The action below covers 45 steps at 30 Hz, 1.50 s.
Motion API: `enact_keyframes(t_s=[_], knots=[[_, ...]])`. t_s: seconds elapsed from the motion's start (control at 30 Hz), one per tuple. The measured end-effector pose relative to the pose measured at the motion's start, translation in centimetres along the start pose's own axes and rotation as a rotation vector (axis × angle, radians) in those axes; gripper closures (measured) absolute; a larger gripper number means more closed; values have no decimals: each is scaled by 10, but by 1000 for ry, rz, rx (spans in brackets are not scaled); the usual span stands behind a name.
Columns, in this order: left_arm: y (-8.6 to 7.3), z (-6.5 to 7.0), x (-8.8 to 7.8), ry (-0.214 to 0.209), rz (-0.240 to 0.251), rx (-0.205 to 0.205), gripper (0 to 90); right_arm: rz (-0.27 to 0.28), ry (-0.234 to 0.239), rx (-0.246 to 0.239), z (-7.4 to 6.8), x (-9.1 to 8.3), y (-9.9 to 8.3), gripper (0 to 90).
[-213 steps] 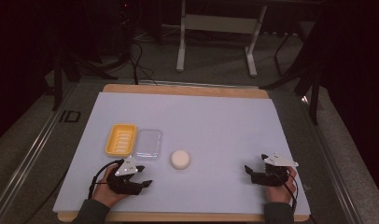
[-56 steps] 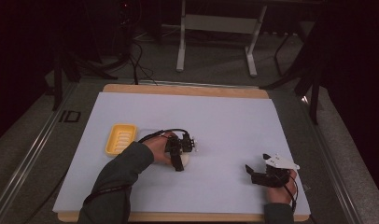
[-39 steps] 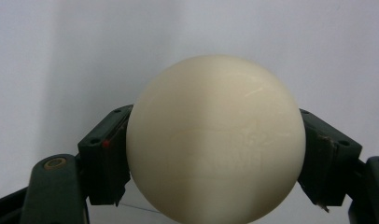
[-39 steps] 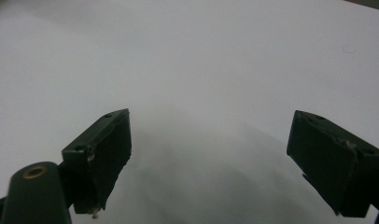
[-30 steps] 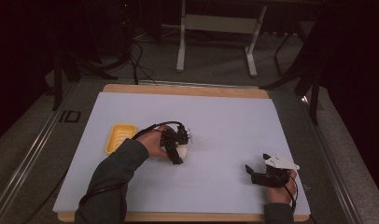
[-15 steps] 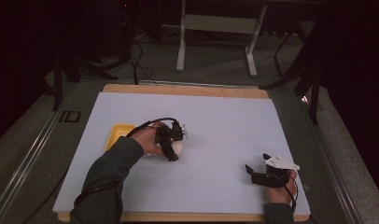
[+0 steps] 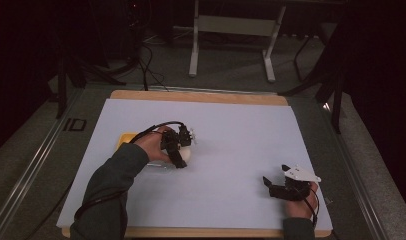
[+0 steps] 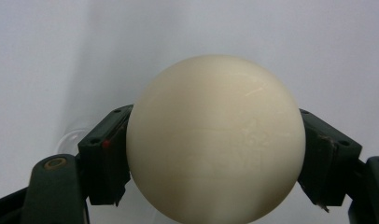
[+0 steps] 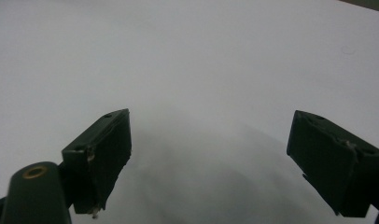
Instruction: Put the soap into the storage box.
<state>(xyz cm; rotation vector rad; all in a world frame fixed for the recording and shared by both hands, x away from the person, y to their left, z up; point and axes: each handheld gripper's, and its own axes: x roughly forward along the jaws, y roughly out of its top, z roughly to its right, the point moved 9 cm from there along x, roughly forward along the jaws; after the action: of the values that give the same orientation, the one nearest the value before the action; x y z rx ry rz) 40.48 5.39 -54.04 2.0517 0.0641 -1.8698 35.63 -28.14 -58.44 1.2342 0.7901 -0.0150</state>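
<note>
- Already the left tongs (image 8: 215, 186) are clamped on the cream ball (image 8: 215, 140), beside the yellow tray (image 7: 125, 139).
- Right tongs (image 9: 225, 172) idle, spread wide, empty.
- Where it goes is left, I'd guess.

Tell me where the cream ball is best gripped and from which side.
Across its widest middle, one jaw on each opposite side. The ball is round and smooth, so a hold off the middle would likely squeeze it out. The left tool shows that hold: its jaws press the ball's two flanks at mid-height, coming along the white sheet. The right tool rests open, apart.
</note>
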Motion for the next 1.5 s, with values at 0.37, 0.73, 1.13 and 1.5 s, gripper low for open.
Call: enact_keyframes(t_s=[0.37, 0.73, 1.13, 1.5], knots=[[-9, -9, -9, 14, 7, -35, 230, -1, -1, 3, 0, 0, 0, 137], [-14, -15, -17, 25, 14, -52, 229, 1, -2, 2, 0, 0, 0, 137], [-22, -20, -23, 34, 19, -83, 230, 2, -4, 4, 0, -1, 0, 137], [-33, -25, -28, 44, 19, -101, 230, 5, -4, 3, 0, -1, 0, 137]])
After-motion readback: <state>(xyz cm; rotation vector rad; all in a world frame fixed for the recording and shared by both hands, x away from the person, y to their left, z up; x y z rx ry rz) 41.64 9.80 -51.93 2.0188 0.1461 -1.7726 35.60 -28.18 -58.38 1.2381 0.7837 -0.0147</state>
